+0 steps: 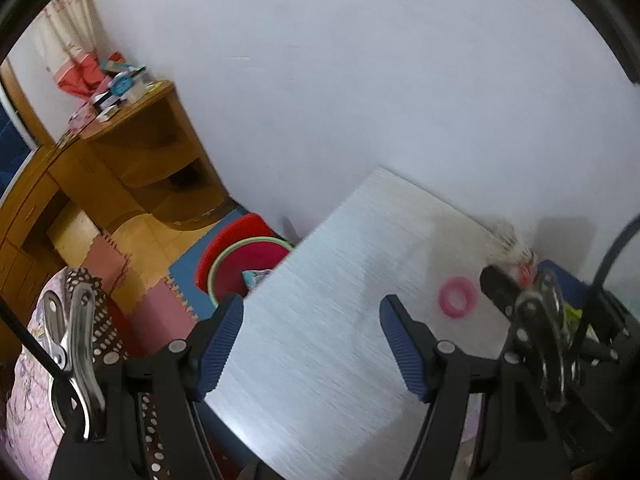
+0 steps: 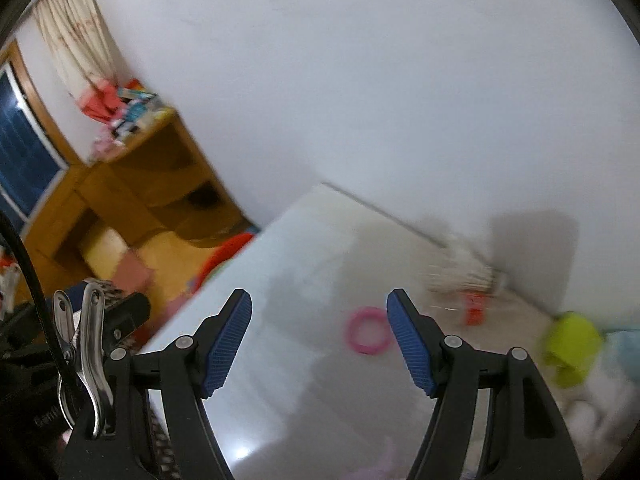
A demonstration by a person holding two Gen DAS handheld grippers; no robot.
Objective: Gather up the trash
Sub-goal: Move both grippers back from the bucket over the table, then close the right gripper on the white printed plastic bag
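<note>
A pink ring [image 1: 457, 297] lies on the white table [image 1: 320, 320]; the right wrist view shows the same pink ring [image 2: 368, 332] on the table [image 2: 288, 360]. My left gripper [image 1: 312, 344] hangs open over the table with nothing between its blue pads, the ring to its right. My right gripper [image 2: 319, 340] is open too, empty, with the ring just inside its right finger. Behind the ring lie a pale bundle of sticks [image 2: 460, 274] and a small red item [image 2: 475, 309], both blurred. The right gripper's body [image 1: 536, 320] shows at the left view's right edge.
A lime-green cup [image 2: 570, 346] and white soft stuff sit at the table's right. Beside the table on the floor stand red and green basins [image 1: 244, 256] on foam mats. A wooden desk [image 1: 120, 168] with clutter on top stands by the wall.
</note>
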